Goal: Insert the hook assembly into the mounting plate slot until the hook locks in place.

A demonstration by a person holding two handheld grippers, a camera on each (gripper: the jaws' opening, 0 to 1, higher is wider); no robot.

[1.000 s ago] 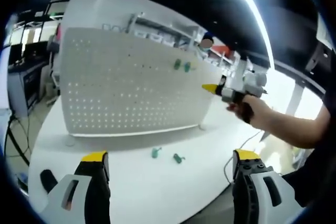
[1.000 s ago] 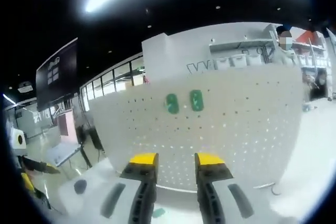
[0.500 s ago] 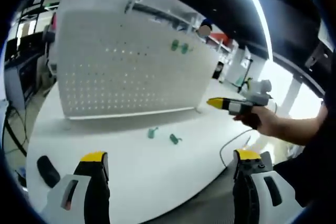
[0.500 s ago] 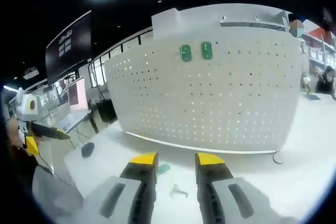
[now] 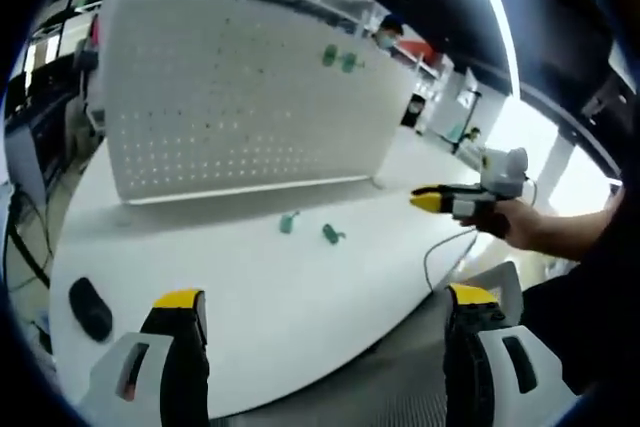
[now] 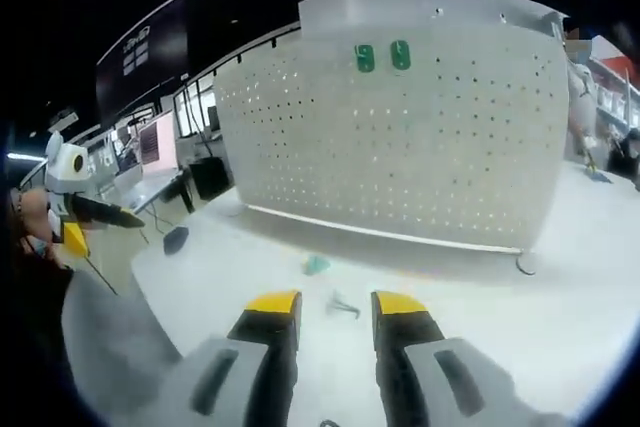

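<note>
Both tongs are released and hold nothing: left tongs (image 5: pixel 320 312) spread wide, right tongs (image 6: pixel 335 309) narrowly parted above two small green plastic hooks (image 6: pixel 330 285) on the white desk (image 6: pixel 560 327) near the white perforated mounting plate (image 6: pixel 420 147).

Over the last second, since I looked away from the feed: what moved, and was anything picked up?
The right gripper drew back from the pegboard, now low over the table, its jaws near together and empty. Nothing was picked up. Two green hooks stayed mounted on the board; two loose hooks stayed on the table. The left gripper stayed open.
</note>
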